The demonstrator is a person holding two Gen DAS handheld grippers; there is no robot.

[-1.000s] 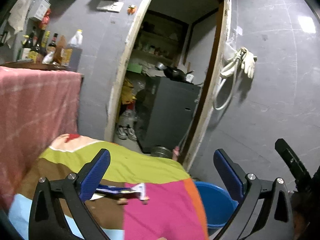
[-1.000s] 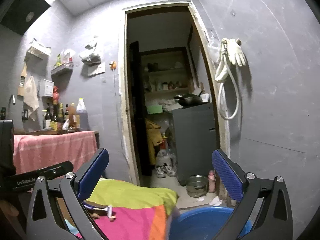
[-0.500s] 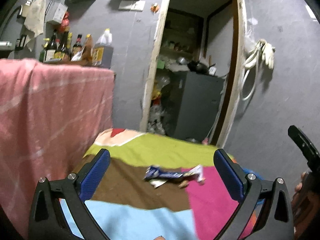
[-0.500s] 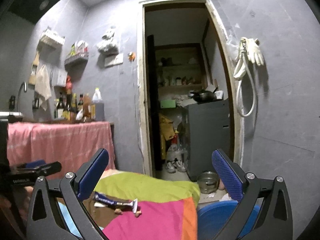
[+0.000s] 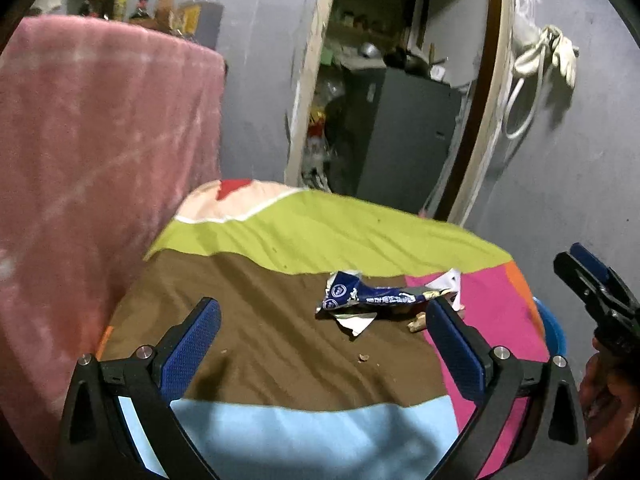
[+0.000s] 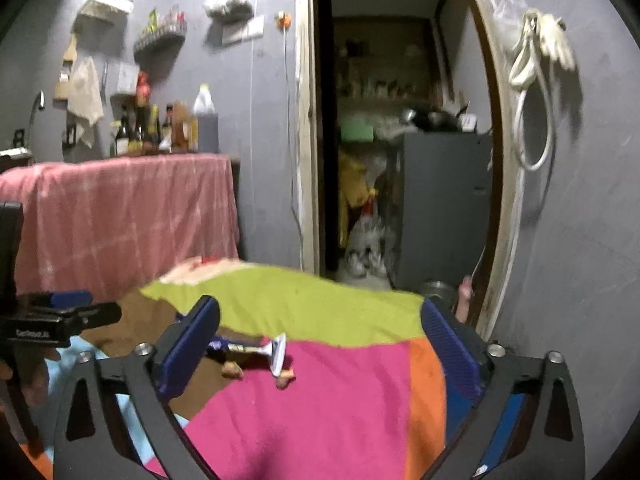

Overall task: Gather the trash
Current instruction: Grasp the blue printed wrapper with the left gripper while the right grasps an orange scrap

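Note:
A crumpled blue and white snack wrapper (image 5: 372, 298) lies on a table under a patchwork cloth (image 5: 280, 344), with white paper scraps (image 5: 356, 322) and small crumbs (image 5: 363, 357) beside it. My left gripper (image 5: 320, 344) is open and empty, hovering above the cloth just short of the wrapper. My right gripper (image 6: 318, 354) is open and empty, lower at the table's right side; the wrapper (image 6: 256, 348) shows between its fingers. Each gripper appears at the edge of the other's view.
A blue plastic basin (image 5: 550, 330) sits on the floor right of the table. A counter draped in pink cloth (image 6: 120, 212) with bottles (image 6: 168, 128) stands left. An open doorway (image 6: 400, 140) with a grey cabinet lies behind. A hose and gloves (image 6: 540, 60) hang on the right wall.
My left gripper has swung left and tilted down over the table, bringing the wrapper closer. My right gripper has moved closer to the table. Both stay open.

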